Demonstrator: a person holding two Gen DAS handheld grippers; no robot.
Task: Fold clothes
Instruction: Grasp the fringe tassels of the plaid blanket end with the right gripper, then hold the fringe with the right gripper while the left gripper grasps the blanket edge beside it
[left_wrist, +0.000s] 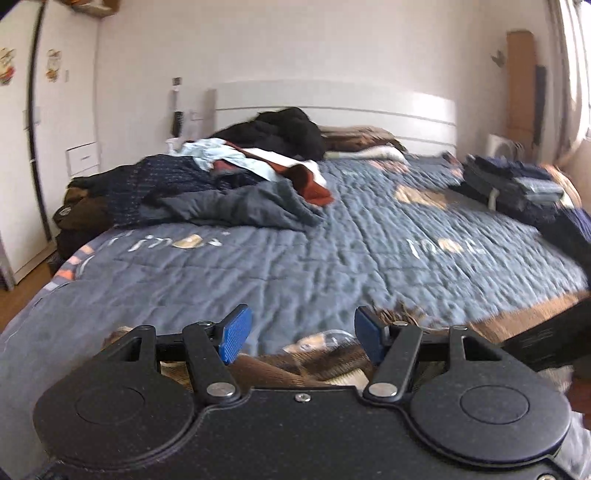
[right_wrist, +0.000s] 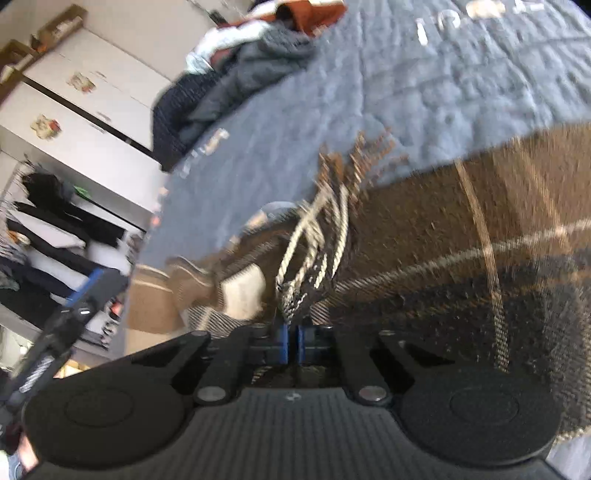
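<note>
One brown plaid scarf (right_wrist: 461, 236) lies on the bed (left_wrist: 295, 240), running off rightward from the right gripper (right_wrist: 292, 345), which is clenched on its fringed end. Just beyond the scarf's edge, the left gripper (left_wrist: 301, 338) hangs released. Two clothing heaps: one loose pile (left_wrist: 207, 184) far ahead-left, one folded stack (left_wrist: 517, 184) far ahead-right.

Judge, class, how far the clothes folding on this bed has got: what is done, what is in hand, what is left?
Done: a folded stack sits at the bed's far right. In hand: the right gripper is shut on the brown plaid scarf; the left gripper is open above it. Left: the heap of unfolded clothes near the headboard.
</note>
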